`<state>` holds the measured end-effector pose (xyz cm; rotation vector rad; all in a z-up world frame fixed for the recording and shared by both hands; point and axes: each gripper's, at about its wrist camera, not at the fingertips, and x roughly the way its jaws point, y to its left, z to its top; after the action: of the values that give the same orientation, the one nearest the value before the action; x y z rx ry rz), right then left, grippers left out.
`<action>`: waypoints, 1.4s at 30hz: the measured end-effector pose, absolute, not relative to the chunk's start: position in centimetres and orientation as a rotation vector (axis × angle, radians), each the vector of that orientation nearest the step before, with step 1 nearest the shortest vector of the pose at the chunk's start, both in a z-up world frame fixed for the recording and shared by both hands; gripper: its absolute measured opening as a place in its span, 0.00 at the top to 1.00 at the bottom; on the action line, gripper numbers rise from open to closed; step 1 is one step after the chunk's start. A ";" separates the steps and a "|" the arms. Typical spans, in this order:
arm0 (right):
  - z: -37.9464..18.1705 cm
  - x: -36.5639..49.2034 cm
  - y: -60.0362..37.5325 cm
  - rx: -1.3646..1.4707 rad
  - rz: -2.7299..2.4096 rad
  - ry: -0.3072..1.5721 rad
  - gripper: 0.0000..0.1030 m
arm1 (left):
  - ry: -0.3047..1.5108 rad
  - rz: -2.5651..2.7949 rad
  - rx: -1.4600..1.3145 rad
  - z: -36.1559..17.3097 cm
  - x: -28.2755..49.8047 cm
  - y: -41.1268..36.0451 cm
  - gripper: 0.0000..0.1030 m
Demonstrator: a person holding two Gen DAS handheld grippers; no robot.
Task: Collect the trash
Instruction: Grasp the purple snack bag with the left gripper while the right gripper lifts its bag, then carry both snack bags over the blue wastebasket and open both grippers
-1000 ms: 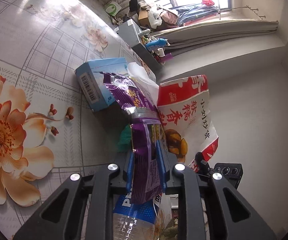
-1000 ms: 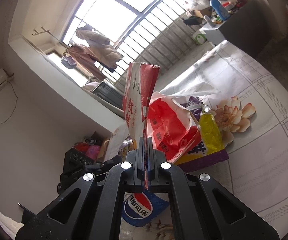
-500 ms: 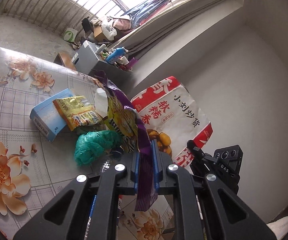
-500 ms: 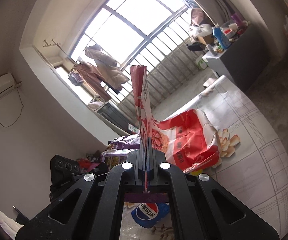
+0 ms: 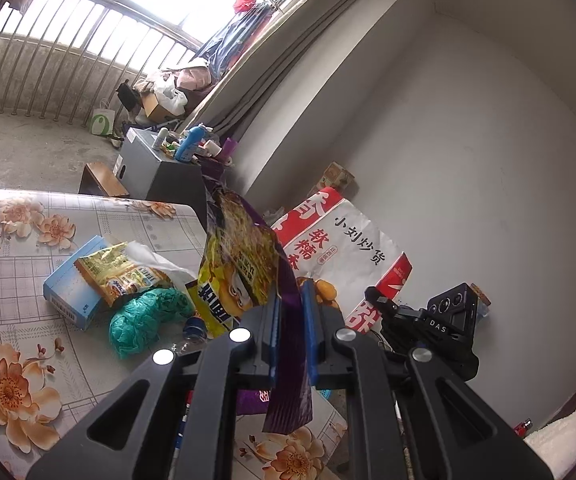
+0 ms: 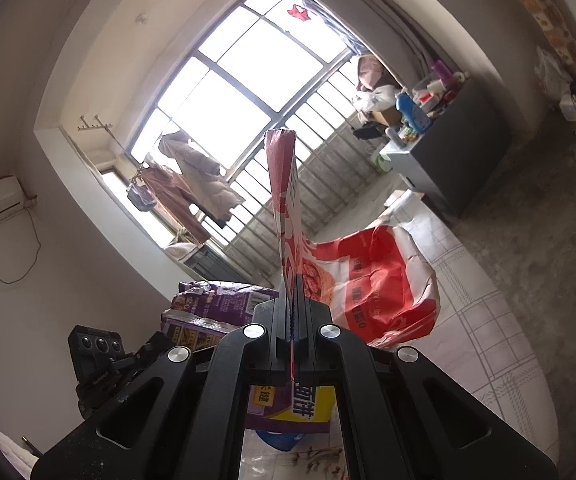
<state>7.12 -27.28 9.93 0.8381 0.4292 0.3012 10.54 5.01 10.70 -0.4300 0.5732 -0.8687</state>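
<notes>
Left claw [image 5: 289,320] clenched on the purple-and-yellow foil snack bag [image 5: 240,264], blue pads pinching its purple edge; jaws have just been closing on it. Bag lifted off the bench [image 5: 4,264], body sticking up and forward from the claw, tail end hanging below the fingers.

Right claw [image 6: 293,320] clenched tight on the rim of the large red-and-white paper bag with black Chinese print [image 6: 371,280]. One edge of the bag stands up as a thin vertical strip from the jaws, the rest billows open to the right over the bench. From the left wrist view the same paper bag [image 5: 343,256] sits just behind and right of the snack bag, held up, right claw's black body beside it.

Left on the floral-print bench: light blue cardboard box [image 5: 70,292] lying flat, crumpled yellow snack wrapper [image 5: 122,280] on top of it, white tissue [image 5: 148,256] next to that, crumpled teal plastic bag [image 5: 148,316] just in front, blue bottle cap [image 5: 195,326] touching the teal bag's right side. All clustered near the bench middle, left of the claw.

Right wrist view: the purple snack bag [image 6: 212,308] shows left of the right claw and below it.
</notes>
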 end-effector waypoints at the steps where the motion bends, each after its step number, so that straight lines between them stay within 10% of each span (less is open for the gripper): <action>1: 10.0 6.8 -27.4 0.842 0.296 0.421 1.00 | 0.563 -0.874 -0.428 11.0 10.4 4.9 0.90; 42: 6.5 -4.8 -41.5 0.892 -0.264 0.300 1.00 | 0.696 -1.276 -0.159 11.4 14.1 -27.6 0.90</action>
<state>-4.84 -41.51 6.48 0.8919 0.3004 -0.2639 14.14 -27.63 11.41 -0.1594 0.6959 -1.2759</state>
